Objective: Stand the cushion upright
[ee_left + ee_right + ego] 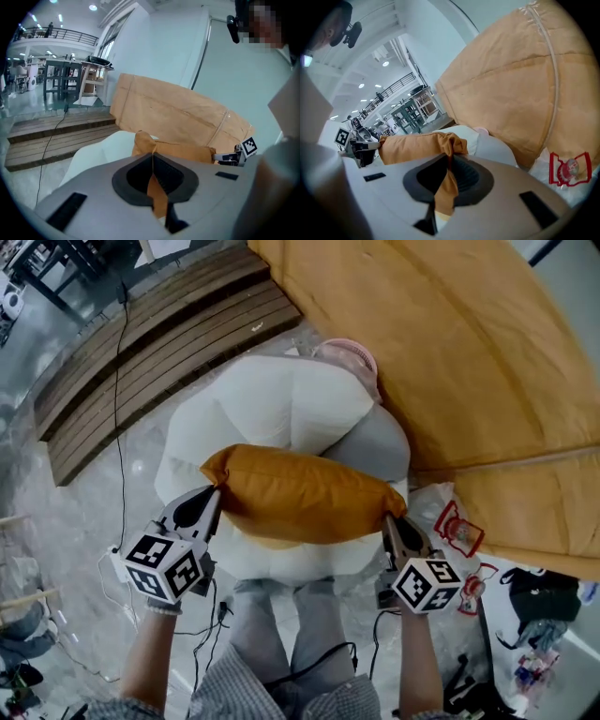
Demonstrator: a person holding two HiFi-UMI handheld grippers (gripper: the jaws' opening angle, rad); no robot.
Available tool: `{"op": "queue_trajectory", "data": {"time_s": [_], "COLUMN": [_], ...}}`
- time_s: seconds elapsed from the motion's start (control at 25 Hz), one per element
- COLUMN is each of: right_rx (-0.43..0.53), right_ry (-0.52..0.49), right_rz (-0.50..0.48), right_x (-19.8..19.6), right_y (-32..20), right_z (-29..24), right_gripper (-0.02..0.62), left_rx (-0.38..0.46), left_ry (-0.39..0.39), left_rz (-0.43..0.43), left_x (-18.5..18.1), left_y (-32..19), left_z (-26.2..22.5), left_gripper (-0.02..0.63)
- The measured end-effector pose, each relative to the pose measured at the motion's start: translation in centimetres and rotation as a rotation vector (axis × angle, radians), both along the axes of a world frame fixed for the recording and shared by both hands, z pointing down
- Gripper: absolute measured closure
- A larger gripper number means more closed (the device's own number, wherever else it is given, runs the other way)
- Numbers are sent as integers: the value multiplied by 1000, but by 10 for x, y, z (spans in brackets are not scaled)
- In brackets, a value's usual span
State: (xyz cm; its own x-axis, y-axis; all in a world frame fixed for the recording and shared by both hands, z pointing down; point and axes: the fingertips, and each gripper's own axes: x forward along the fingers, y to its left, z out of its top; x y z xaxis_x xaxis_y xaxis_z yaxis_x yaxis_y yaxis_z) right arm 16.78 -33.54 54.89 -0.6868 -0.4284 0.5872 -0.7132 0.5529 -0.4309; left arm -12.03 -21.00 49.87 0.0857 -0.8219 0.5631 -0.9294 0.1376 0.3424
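An orange cushion hangs stretched between my two grippers above a white beanbag seat. My left gripper is shut on the cushion's left corner; the orange cloth runs pinched between its jaws, and the right gripper shows beyond the cushion. My right gripper is shut on the cushion's right corner, with the bunched cloth pressed between its jaws. In the right gripper view the cushion runs leftward to the left gripper.
A large tan padded mass fills the upper right. Wooden steps lie at the upper left with a black cable across the floor. A grey cushion and a pink item rest on the beanbag. Bags lie at right.
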Motion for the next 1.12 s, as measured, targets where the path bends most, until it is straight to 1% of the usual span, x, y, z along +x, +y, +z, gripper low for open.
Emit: {"op": "queue_trajectory", "data": {"time_s": [0.16, 0.32, 0.48, 0.64, 0.76, 0.88, 1.12], "right_rx": [44, 57, 66, 90, 102, 125, 197], "right_ry": [26, 48, 100, 143, 142, 151, 229], "right_rz": [-43, -65, -108, -121, -116, -121, -139], "right_x": [-13, -27, -43, -60, -72, -83, -104], "right_y": [-7, -12, -12, -12, -18, -26, -52], "right_z": [-15, -17, -3, 16, 23, 27, 37], "right_gripper": [554, 554, 554, 554, 554, 555, 554], "left_rx": [12, 10, -39, -87, -82, -67, -46], "left_ry": [41, 64, 43, 20, 33, 27, -8], "left_rz": [-44, -63, -62, -92, -121, -132, -124], "left_x": [-2, -9, -19, -29, -39, -51, -70], "left_y": [20, 29, 38, 45, 43, 35, 7], "left_z": [-5, -2, 17, 37, 47, 53, 64], "left_gripper": [594, 594, 594, 594, 594, 594, 594]}}
